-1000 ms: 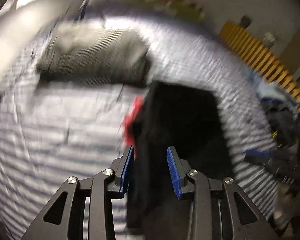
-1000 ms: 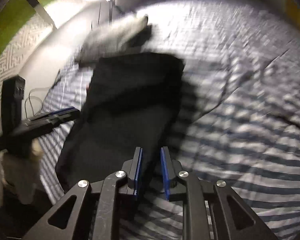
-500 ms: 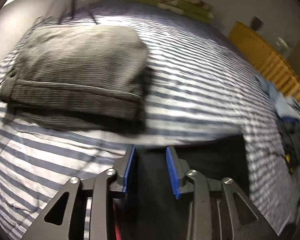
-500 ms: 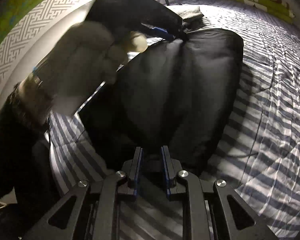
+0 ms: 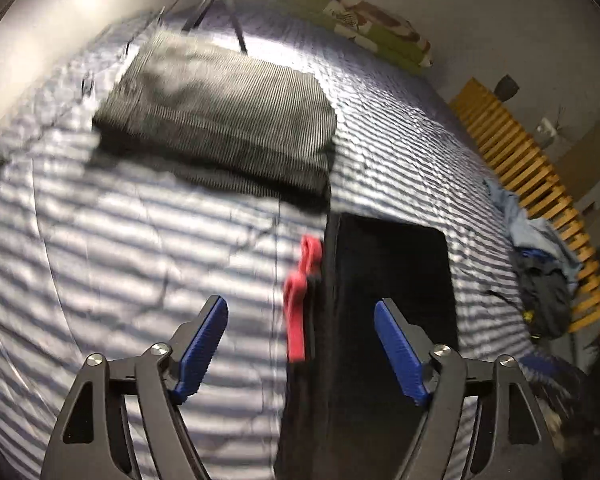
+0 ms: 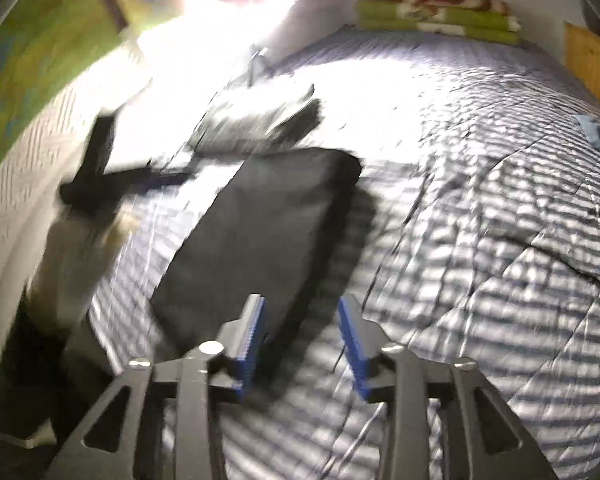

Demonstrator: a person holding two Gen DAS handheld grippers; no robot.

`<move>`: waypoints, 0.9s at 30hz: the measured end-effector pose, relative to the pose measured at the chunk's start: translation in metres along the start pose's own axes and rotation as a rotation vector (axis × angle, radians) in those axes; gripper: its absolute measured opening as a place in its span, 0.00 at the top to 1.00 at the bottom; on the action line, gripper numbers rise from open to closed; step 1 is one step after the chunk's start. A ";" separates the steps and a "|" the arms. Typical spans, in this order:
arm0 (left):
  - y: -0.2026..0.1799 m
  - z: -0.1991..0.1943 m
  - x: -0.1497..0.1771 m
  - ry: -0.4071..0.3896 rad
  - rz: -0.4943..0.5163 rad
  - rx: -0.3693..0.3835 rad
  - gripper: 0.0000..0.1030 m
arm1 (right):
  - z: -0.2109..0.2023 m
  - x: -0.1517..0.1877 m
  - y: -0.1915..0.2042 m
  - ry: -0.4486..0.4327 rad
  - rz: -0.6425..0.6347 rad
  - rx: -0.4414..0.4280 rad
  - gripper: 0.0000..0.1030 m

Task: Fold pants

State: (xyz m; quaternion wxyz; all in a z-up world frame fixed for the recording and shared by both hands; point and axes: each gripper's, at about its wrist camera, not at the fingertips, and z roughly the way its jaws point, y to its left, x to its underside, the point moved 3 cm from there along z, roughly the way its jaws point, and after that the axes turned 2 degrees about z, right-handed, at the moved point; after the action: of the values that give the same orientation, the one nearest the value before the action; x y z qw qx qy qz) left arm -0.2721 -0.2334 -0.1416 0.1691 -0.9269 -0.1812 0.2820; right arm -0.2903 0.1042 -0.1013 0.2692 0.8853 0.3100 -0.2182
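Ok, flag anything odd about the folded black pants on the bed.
The black pants lie folded flat on the striped quilt, but a red strip sticks out along their left edge. Both claws are open and hold nothing.

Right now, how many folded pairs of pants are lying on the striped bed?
2. The black pants lie nearest, folded flat with red trim on one edge. The grey corduroy pants lie just beyond them, toward the lamp. The clothes pile by the bed's edge may hide more.
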 end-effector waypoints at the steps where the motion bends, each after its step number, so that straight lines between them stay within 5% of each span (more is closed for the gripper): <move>1: 0.004 0.003 0.007 0.032 -0.005 0.013 0.22 | 0.006 -0.002 -0.004 -0.001 0.018 -0.016 0.46; 4: 0.012 0.021 0.016 0.103 -0.013 -0.018 0.21 | 0.043 -0.017 -0.018 0.047 0.104 -0.043 0.44; 8: 0.012 0.040 0.024 0.178 -0.047 0.069 0.21 | 0.080 -0.012 -0.021 0.127 0.134 -0.050 0.44; 17: -0.005 0.052 0.033 0.203 0.053 0.092 0.19 | 0.123 -0.014 -0.024 0.195 0.210 -0.167 0.44; 19: -0.007 0.055 0.032 0.205 0.038 0.118 0.34 | 0.128 -0.014 -0.018 0.201 0.197 -0.195 0.46; 23: -0.009 0.060 0.030 0.190 0.054 0.076 0.49 | 0.132 -0.014 -0.007 0.210 0.169 -0.205 0.62; 27: 0.002 0.060 0.028 0.181 -0.035 0.145 0.70 | 0.133 -0.012 -0.011 0.201 0.216 -0.222 0.75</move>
State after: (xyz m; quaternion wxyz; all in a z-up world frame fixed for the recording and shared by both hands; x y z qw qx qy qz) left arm -0.2845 -0.2099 -0.2020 0.2563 -0.9305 -0.1607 0.2064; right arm -0.3352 0.0247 -0.1992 0.3546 0.8957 0.2608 -0.0632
